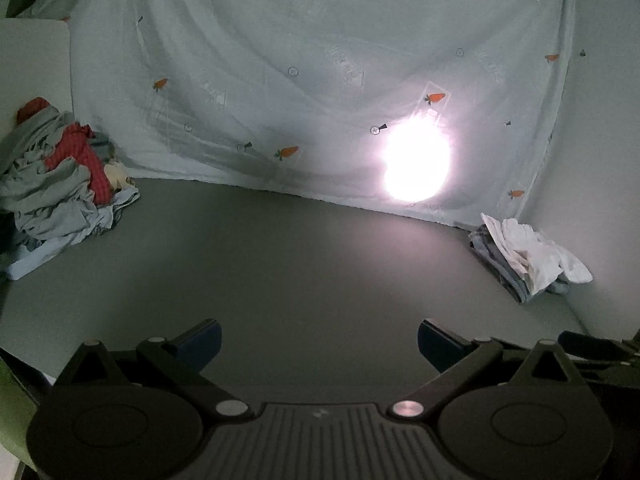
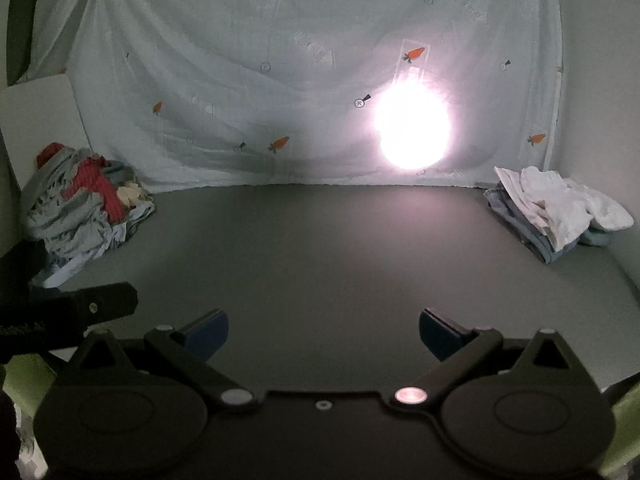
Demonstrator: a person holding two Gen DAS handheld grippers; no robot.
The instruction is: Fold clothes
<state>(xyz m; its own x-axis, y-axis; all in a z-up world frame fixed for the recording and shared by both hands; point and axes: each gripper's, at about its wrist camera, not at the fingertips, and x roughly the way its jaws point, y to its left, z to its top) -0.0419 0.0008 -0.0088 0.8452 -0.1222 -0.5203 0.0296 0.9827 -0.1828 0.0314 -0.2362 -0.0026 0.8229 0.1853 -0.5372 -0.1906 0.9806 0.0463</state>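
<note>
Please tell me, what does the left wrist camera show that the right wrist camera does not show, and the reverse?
Only the left wrist view shows the left gripper from behind, open and empty, with part of the other tool at its right edge. Only the right wrist view shows the right gripper, also open and empty, with a dark part of the other tool at its left. Both share the messy clothes pile, the neater stack, the grey table and the carrot-print sheet with a bright glare.

Glare (image 1: pixel 416 164) blots out part of sheet (image 1: pixel 280 60), left pile (image 1: pixel 60 184) cut by frame edge, lower garments in right stack (image 2: pixel 532 236) covered.
</note>
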